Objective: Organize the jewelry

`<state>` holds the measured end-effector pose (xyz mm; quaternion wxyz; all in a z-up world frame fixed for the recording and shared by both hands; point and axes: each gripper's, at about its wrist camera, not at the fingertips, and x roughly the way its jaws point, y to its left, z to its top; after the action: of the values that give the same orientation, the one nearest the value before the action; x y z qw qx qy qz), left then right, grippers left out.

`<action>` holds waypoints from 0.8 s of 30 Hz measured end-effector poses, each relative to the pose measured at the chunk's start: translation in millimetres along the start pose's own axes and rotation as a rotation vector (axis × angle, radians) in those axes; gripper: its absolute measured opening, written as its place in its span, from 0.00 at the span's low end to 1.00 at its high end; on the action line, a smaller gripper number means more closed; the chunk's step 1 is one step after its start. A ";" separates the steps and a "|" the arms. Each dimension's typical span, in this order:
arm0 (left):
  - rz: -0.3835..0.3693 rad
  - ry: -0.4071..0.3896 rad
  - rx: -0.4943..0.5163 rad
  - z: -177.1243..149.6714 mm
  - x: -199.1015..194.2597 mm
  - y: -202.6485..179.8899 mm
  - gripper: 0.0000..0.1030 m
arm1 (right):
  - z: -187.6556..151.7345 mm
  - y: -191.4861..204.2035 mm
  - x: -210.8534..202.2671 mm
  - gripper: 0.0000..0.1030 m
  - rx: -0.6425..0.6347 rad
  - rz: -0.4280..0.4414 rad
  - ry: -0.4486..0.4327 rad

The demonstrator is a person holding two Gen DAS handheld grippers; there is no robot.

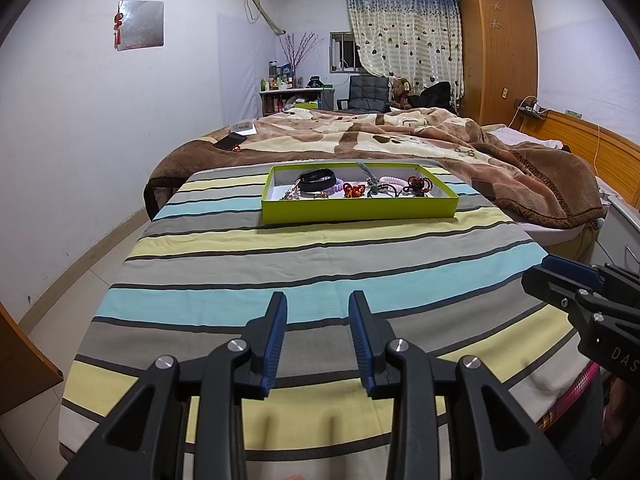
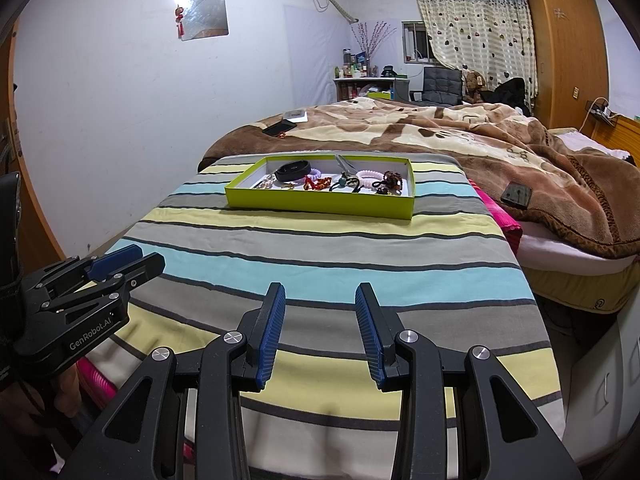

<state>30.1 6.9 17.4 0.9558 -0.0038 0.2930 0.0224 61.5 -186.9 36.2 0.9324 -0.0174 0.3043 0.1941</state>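
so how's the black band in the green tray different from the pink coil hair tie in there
The black band is dark, broad and smooth; the pink coil hair tie is pale, thin and ridged like a phone cord. The black band lies toward the left end of the green tray; the pink coil hair tie lies right of the middle. The black band looks the larger loop. Both are closed loops lying inside the tray, untouched by either gripper.
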 end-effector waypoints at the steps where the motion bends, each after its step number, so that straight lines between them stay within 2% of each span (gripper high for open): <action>1: 0.001 -0.001 0.000 0.3 -0.1 0.1 0.32 | 0.0 0.0 0.0 0.36 0.000 0.000 0.000; 24: 0.012 -0.001 0.010 -1.0 -1.0 -1.5 0.32 | -1.0 1.0 0.6 0.36 -0.001 -0.001 0.002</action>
<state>28.8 5.4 17.1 0.9558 0.0029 0.2927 0.0267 61.0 -186.0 35.1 0.9321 -0.0180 0.3054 0.1939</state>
